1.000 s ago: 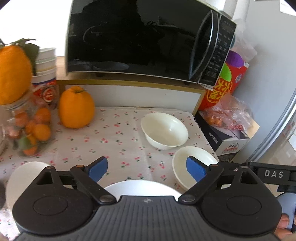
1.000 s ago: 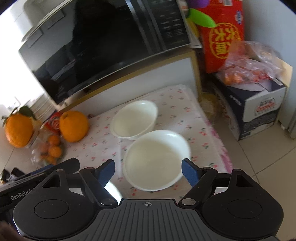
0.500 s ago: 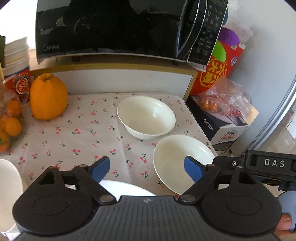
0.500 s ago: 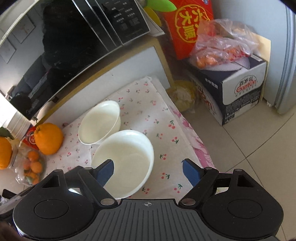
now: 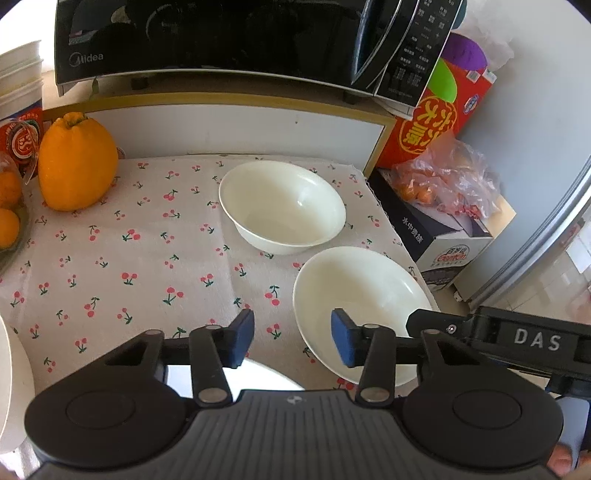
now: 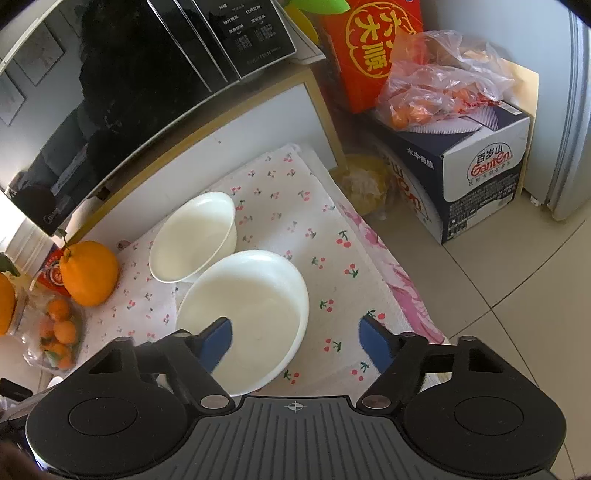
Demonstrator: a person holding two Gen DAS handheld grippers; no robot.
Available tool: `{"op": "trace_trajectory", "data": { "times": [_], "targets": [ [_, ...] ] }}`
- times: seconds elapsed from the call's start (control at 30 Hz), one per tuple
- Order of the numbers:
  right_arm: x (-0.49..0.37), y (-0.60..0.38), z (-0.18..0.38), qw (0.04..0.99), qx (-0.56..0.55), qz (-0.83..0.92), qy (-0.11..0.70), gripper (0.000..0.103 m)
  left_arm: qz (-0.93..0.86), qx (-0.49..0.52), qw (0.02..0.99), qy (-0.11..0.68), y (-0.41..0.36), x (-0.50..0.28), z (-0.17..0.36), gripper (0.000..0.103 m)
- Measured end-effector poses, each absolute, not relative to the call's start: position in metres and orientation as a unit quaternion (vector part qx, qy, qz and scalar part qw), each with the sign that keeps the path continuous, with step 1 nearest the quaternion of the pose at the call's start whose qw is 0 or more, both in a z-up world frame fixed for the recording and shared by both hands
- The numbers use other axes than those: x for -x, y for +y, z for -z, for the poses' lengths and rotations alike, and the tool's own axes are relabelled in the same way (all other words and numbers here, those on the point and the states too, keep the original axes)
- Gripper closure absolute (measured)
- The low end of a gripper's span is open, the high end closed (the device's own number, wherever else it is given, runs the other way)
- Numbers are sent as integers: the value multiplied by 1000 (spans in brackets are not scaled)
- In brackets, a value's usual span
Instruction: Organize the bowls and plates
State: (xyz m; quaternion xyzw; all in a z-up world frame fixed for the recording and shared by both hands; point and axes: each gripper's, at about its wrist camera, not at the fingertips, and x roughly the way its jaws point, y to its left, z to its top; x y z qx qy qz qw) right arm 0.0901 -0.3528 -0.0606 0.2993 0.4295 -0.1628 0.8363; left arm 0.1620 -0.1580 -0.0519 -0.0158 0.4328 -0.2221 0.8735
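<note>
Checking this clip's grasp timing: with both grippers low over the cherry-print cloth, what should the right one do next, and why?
Probably finish closing on the near rim of the shallow white bowl. The right gripper straddles that rim, one blue pad inside the bowl and one outside over the cloth; the jaws are closing but neither pad visibly presses on it yet.

Sunlit grey wall (image 5: 535, 122), pale tiled floor (image 6: 517, 302), black microwave (image 5: 221, 33) overhead

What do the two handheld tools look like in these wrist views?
Both match: the left tool and right tool have black linkage arms with silver pivot pins, blue pads, round black discs and a ribbed grey-black body. The right tool's side reads "DAS" in white.
</note>
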Motion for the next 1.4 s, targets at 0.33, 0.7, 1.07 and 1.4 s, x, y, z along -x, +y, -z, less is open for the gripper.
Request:
{"op": "trace_trajectory", "data": {
  "times": [0.33, 0.7, 1.07, 1.4],
  "targets": [
    [-94, -344, 65, 834, -297, 154, 440, 79, 232, 6, 868, 439, -164, -164, 57, 90],
    [-96, -337, 57, 841, -285, 152, 434, 83, 229, 3, 876, 425, -159, -161, 50, 92],
    [-98, -319, 41, 855, -274, 138, 418, 83, 217, 14, 885, 411, -141, -157, 33, 92],
    [-104, -302, 31, 863, -273, 117, 409, 83, 209, 41, 896, 390, -117, -148, 18, 92]
  ]
}}
